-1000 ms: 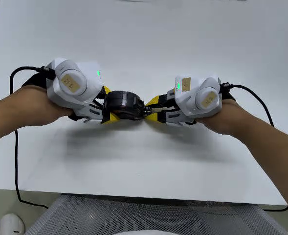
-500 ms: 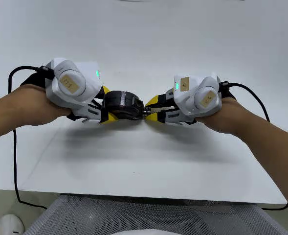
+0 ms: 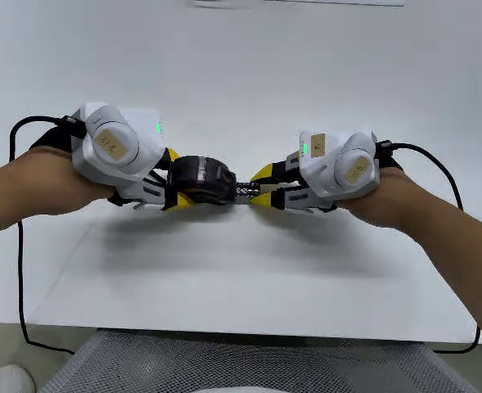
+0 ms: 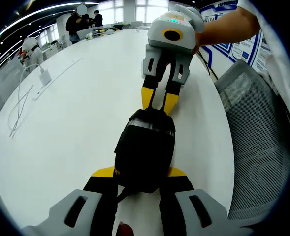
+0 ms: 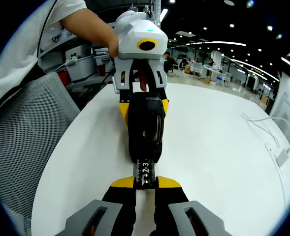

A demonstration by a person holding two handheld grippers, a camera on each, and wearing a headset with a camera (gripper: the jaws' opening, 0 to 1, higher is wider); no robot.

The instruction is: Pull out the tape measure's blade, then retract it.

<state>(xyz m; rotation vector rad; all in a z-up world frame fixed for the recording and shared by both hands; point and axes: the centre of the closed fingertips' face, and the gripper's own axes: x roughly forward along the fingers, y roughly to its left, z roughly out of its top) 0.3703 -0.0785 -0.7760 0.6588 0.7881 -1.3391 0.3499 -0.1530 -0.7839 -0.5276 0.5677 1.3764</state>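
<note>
The right hand-held gripper (image 5: 145, 183) has its yellow-tipped jaws nearly closed, pinching the free end of the blade (image 5: 145, 171). Only a short stretch of the blade, with printed numerals, shows between the jaw tips and the mouth of the case. Straight ahead along those jaws sits the black tape measure (image 5: 145, 125), its long side in line with the blade. Behind it, nose to nose with the right gripper, comes the left hand-held gripper (image 4: 139, 172). Its jaws are closed around the back of the case, one on each flank.

In the head view the whole set forms a single line running left to right across the person, over the white counter (image 3: 306, 82). Whether the case touches the counter, I cannot tell.

That line is what the next move depends on. The blade leaves the case pointing directly at the right gripper, so that hand is the one placed to draw. The pull probably has to go straight outward to the person's right, along the blade, while the left hand holds the case in place. Very little blade is out, so the extension looks barely begun. A pull off that axis could kink the blade or slip its end from the pinch.
</note>
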